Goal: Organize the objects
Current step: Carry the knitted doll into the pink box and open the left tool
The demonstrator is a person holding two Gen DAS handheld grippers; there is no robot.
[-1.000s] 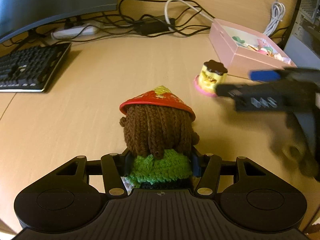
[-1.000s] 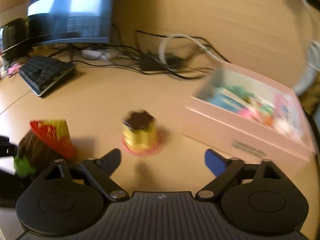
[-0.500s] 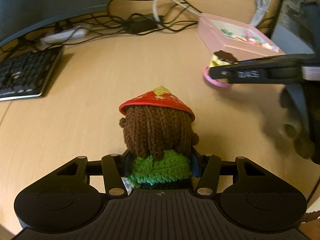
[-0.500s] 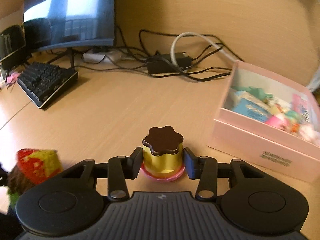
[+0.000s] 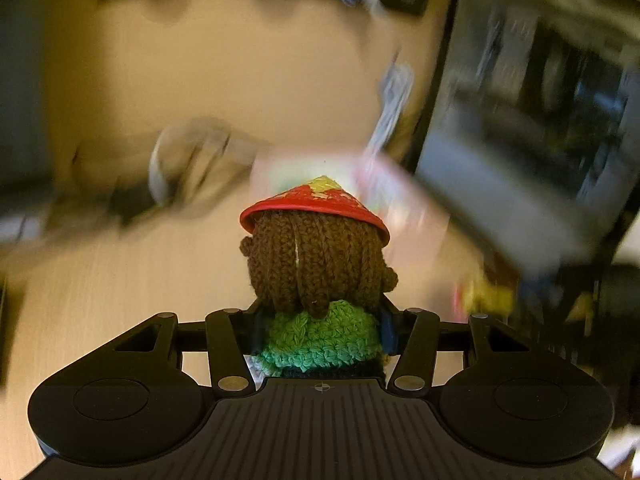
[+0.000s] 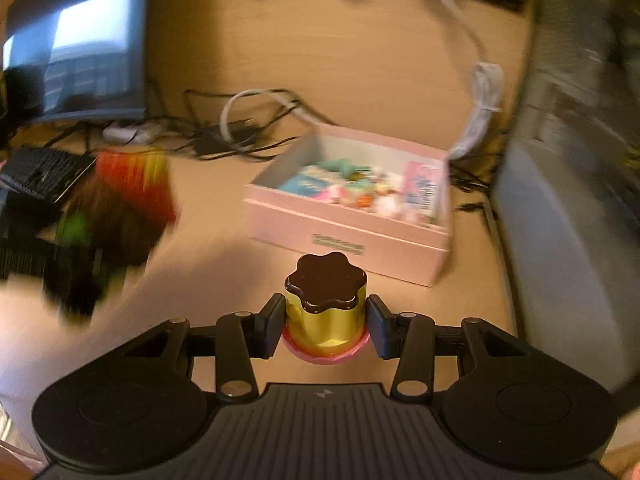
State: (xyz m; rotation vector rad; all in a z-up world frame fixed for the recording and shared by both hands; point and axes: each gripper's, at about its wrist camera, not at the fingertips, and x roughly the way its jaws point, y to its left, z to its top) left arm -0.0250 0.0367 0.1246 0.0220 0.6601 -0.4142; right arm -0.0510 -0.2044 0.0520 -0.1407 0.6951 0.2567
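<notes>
My left gripper (image 5: 320,332) is shut on a crocheted doll (image 5: 316,264) with brown hair, a red hat and a green top, held above the desk. The doll shows blurred in the right wrist view (image 6: 116,216). My right gripper (image 6: 325,326) is shut on a yellow pudding toy (image 6: 325,308) with a dark brown top and pink base, lifted off the desk. An open pink box (image 6: 348,204) holding several small toys stands just beyond it. The box is a blurred pink shape behind the doll in the left wrist view (image 5: 384,192).
A wooden desk (image 6: 208,264) carries a monitor (image 6: 76,48) and keyboard (image 6: 44,172) at the left, tangled cables (image 6: 240,128) at the back, and a grey computer case (image 6: 568,208) at the right beside the box.
The right gripper closed on the pudding toy and lifted it toward the pink box. The left gripper rose with the doll and swung toward the box; its view is now blurred.
</notes>
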